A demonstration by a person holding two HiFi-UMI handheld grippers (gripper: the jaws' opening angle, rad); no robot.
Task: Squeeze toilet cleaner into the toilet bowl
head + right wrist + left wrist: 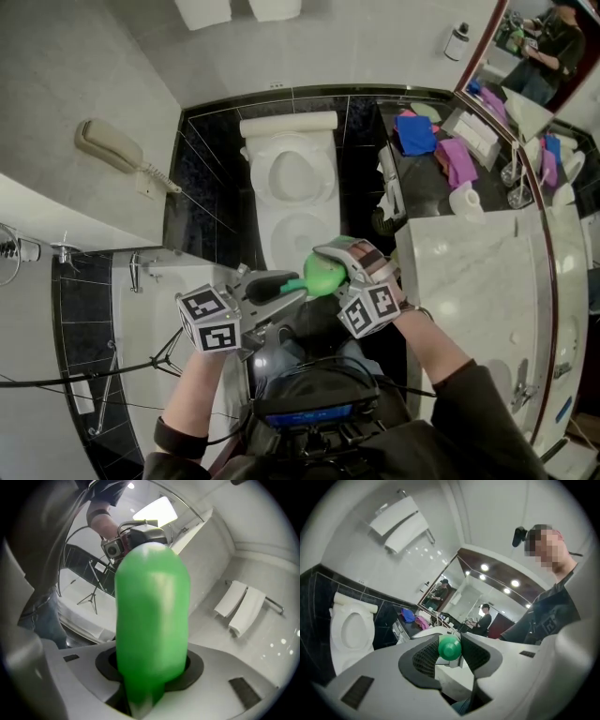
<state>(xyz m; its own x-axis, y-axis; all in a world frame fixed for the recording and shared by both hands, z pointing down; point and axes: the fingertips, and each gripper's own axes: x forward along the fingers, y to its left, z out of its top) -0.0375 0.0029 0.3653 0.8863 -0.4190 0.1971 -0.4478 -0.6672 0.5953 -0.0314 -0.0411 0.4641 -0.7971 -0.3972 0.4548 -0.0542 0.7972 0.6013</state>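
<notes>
A green toilet cleaner bottle (325, 273) lies roughly level in front of me, below the white toilet (292, 178) in the head view. My right gripper (345, 265) is shut on the bottle's body, which fills the right gripper view as a green bottle (152, 620) standing between the jaws of the right gripper (151, 679). My left gripper (287, 285) comes in from the left and is shut on the bottle's green cap (450, 648), which sits between the dark pads of the left gripper (450, 649). The toilet (351, 630) shows at the left of the left gripper view.
A wall phone (112, 150) hangs at the left. To the right of the toilet is a dark counter (412, 183) with blue and purple cloths, and nearer me a marble top (473, 281). Towels (243, 606) hang on a wall rail. A mirror (534, 56) is at the upper right.
</notes>
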